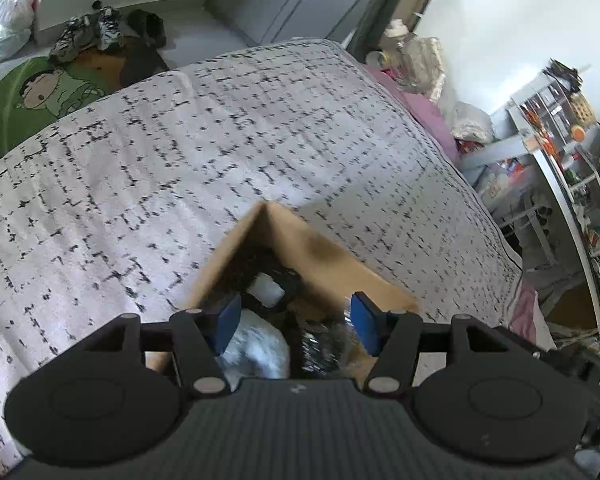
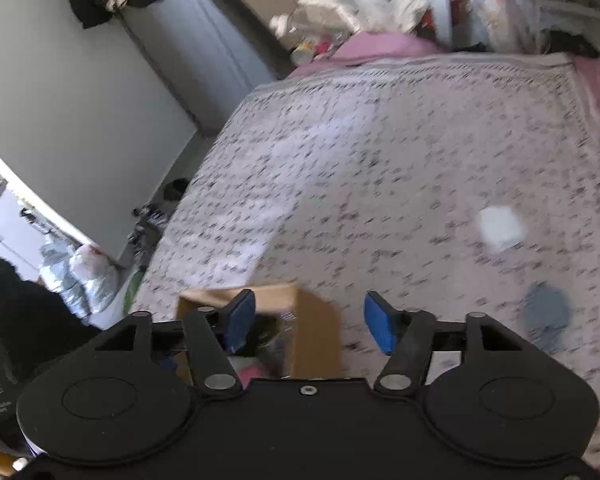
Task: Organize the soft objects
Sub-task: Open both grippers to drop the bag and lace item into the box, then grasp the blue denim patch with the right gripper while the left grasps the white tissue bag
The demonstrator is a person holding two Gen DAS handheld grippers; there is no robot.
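Observation:
An open cardboard box (image 1: 320, 256) sits on the bed with a white speckled cover (image 1: 180, 160). Inside it lie a white soft item (image 1: 266, 290), a pale bundle (image 1: 256, 348) and dark items. My left gripper (image 1: 296, 324) is open and empty just above the box opening. In the right wrist view, my right gripper (image 2: 308, 322) is open and empty above the box's right edge (image 2: 314, 332). A white soft item (image 2: 500, 228) and a blue-grey soft item (image 2: 548, 316) lie on the cover (image 2: 380, 160) to the right. This view is blurred.
Shoes (image 1: 88, 34) and a green cartoon mat (image 1: 40, 96) lie on the floor beyond the bed. Cluttered shelves (image 1: 560, 152) stand to the right. Bags (image 2: 84, 272) sit on the floor at left. A pink sheet (image 2: 380, 46) shows at the bed's far edge.

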